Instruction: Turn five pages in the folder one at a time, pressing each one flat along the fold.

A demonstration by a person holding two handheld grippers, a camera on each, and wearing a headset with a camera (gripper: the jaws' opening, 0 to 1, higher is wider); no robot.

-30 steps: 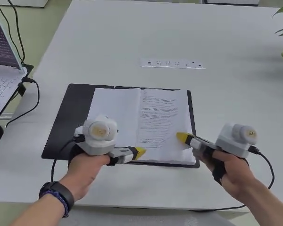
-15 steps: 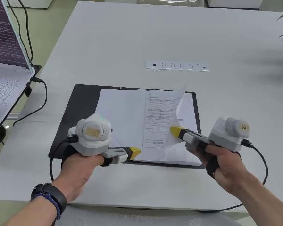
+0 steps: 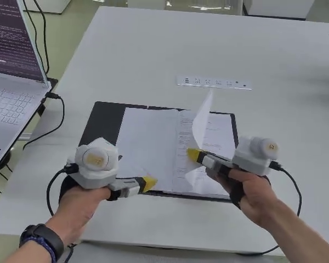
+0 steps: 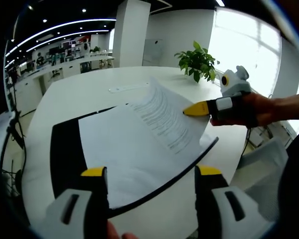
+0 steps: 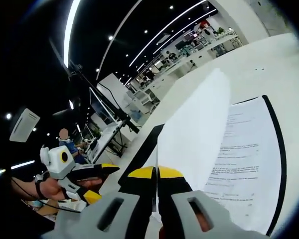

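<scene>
A black folder [image 3: 98, 123] lies open on the white table, with printed sheets on both sides. My right gripper [image 3: 193, 155] is shut on the lower edge of one page [image 3: 203, 118], which stands lifted and curls up over the fold. In the right gripper view the jaws [image 5: 157, 173] are closed on that page [image 5: 194, 129], and the printed sheet underneath [image 5: 249, 149] lies flat. My left gripper [image 3: 148, 183] hovers open at the folder's near edge, holding nothing. In the left gripper view its open jaws [image 4: 152, 172] frame the folder [image 4: 65, 149], the raised page [image 4: 164, 114] and the right gripper [image 4: 194, 109].
An open laptop [image 3: 11, 71] sits at the left with a cable [image 3: 55, 120] trailing toward the folder. A white power strip [image 3: 214, 83] lies beyond the folder. A potted plant [image 4: 197, 59] stands at the far side of the table.
The right gripper has lifted the right-hand page from flat to standing, carrying it toward the fold. The left gripper has stayed at the folder's near edge. The head camera has shifted.
</scene>
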